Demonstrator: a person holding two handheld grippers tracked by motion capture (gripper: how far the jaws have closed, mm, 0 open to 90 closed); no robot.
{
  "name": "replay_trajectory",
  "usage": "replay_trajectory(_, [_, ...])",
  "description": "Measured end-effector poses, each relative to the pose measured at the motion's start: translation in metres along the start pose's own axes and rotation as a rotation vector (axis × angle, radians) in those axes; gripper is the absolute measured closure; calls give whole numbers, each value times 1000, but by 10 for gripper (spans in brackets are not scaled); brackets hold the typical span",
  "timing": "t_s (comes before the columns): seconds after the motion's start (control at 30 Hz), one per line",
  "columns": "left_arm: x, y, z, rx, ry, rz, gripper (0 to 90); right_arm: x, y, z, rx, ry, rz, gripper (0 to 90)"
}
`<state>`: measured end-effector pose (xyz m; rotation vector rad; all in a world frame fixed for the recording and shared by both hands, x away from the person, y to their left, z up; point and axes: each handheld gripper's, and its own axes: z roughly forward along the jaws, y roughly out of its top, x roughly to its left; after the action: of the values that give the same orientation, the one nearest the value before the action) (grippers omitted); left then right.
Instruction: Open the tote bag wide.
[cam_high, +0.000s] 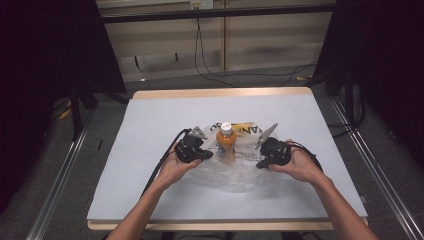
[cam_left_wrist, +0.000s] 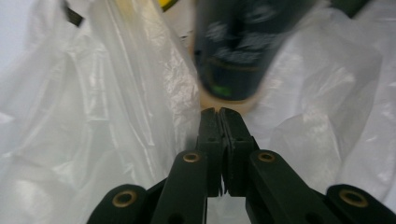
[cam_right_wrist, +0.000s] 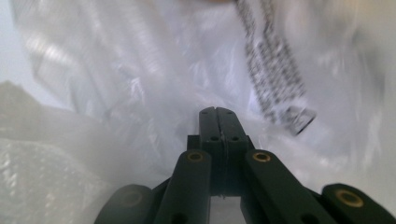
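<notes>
Here we are at the white-topped table (cam_high: 150, 150), and right in the middle of it a clear plastic bag (cam_high: 227, 172) lies crumpled, with an orange drink bottle (cam_high: 226, 140) with a white cap standing upright in it. The left gripper (cam_high: 207, 155) sits just to the left of that bottle, tips pointing in toward its base, and the right gripper (cam_high: 260, 164) flanks it on the other side, a little farther off, both resting low on the bag's plastic. Look along the left gripper (cam_left_wrist: 219, 111) in its own view: the jaws are pressed flat together, clenched, tips meeting just short of the bottle's dark label (cam_left_wrist: 243, 46), which looms blurred directly ahead; whether a fold of the film (cam_left_wrist: 116, 116) is pinched between them I cannot tell. Over in the right gripper view, the right gripper (cam_right_wrist: 217, 110) has its jaws clamped together too, with wrinkled bag film (cam_right_wrist: 116, 93) spread all around the tips and a strip of black print (cam_right_wrist: 275, 79) on the plastic running just beyond them to the right.
</notes>
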<state>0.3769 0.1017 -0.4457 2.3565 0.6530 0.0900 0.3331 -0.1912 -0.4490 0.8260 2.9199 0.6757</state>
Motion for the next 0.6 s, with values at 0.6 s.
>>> replay_trajectory(0.6, [-35,1,2,21,-104,133,876,-43,21,3,-49,-10,110,900])
